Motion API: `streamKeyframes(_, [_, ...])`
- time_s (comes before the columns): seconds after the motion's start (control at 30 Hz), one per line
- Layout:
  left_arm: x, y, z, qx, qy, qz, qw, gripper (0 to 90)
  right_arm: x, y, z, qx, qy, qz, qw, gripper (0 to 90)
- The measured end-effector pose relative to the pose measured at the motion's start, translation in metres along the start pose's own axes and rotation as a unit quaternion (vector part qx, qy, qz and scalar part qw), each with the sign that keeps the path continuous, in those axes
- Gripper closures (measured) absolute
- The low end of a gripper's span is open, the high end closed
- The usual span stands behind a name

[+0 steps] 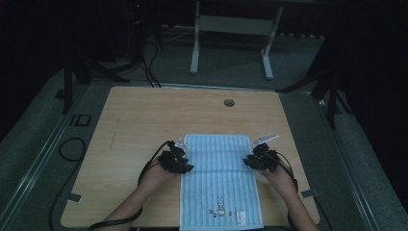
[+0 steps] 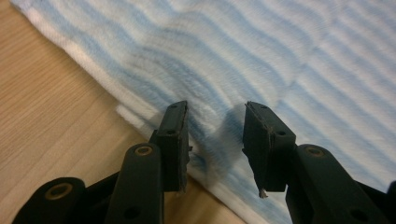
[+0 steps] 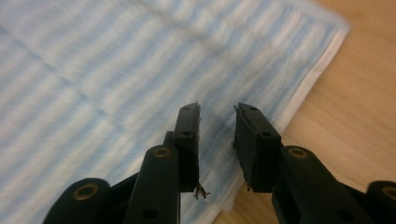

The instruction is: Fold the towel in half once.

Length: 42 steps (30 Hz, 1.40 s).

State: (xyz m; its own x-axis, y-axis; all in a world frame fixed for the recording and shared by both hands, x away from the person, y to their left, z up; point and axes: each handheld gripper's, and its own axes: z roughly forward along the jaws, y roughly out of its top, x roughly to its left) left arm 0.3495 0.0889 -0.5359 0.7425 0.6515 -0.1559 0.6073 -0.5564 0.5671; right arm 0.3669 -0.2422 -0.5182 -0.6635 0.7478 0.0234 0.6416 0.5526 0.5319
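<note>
Wooden table [image 1: 139, 115], striped towel [image 1: 219, 163] — rabbit motif [image 1: 221, 206] from high view

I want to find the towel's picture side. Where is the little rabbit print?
In the high view, the rabbit print sits near the blue striped towel's near edge, between the person's forearms.

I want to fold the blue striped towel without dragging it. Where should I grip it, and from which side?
Probably grip the towel at its two long side edges, where the white hem lies flat on the wooden table. Bring each gripper in from outside its own edge, one finger under the hem.
</note>
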Motion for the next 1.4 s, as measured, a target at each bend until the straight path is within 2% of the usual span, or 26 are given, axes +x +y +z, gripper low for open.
streamKeyframes(0.07, [0.004, 0.001, 0.001, -0.006, 0.000, -0.006, 1.0000, 61.3, -0.003, -0.001, 0.010, 0.012, 0.000, 0.005, 0.9999, 69.5])
streamKeyframes(0.1, [0.006, 0.002, 0.002, -0.006, 0.003, -0.003, 1.0000, 61.3, -0.005, -0.002, 0.012, 0.005, 0.003, 0.010, 0.9999, 69.6])
streamKeyframes(0.17, [0.010, 0.004, 0.003, -0.010, 0.003, -0.011, 0.9999, 61.4, -0.009, 0.000, 0.013, 0.002, 0.007, 0.020, 0.9998, 69.5])
streamKeyframes(0.3, [0.016, 0.010, 0.006, -0.007, 0.014, -0.010, 0.9998, 61.5, -0.012, 0.004, 0.016, 0.000, 0.005, 0.022, 0.9997, 69.5])
streamKeyframes(0.43, [0.020, 0.018, 0.009, -0.003, 0.025, -0.012, 0.9996, 61.5, -0.018, 0.015, 0.021, 0.011, -0.004, 0.023, 0.9997, 69.4])
streamKeyframes(0.63, [0.032, 0.028, 0.014, -0.002, 0.035, -0.021, 0.9991, 61.4, -0.027, 0.029, 0.028, 0.018, -0.008, 0.028, 0.9994, 69.0])
streamKeyframes(0.77, [0.039, 0.034, 0.016, -0.004, 0.050, -0.026, 0.9984, 61.4, -0.032, 0.037, 0.033, 0.022, -0.009, 0.032, 0.9992, 68.9])
streamKeyframes(0.9, [0.045, 0.036, 0.018, -0.007, 0.050, -0.037, 0.9980, 61.4, -0.037, 0.042, 0.036, 0.023, -0.007, 0.041, 0.9989, 68.5])
streamKeyframes(0.97, [0.044, 0.037, 0.018, -0.003, 0.051, -0.033, 0.9981, 61.2, -0.038, 0.043, 0.037, 0.022, -0.007, 0.043, 0.9988, 68.5])
streamKeyframes(1.1, [0.043, 0.037, 0.015, 0.004, 0.047, -0.031, 0.9984, 60.9, -0.036, 0.043, 0.035, 0.023, -0.006, 0.044, 0.9987, 65.2])
streamKeyframes(1.23, [0.045, 0.044, 0.006, 0.001, 0.051, -0.028, 0.9983, 59.0, -0.039, 0.047, 0.023, 0.009, -0.015, 0.040, 0.9991, 64.3])
streamKeyframes(1.37, [0.055, 0.058, -0.006, -0.010, 0.061, -0.039, 0.9973, 58.7, -0.045, 0.056, 0.015, -0.001, -0.024, 0.045, 0.9987, 62.0])
streamKeyframes(1.4, [0.060, 0.063, -0.009, -0.013, 0.065, -0.044, 0.9968, 56.8, -0.051, 0.064, 0.011, -0.004, -0.034, 0.047, 0.9983, 57.9])
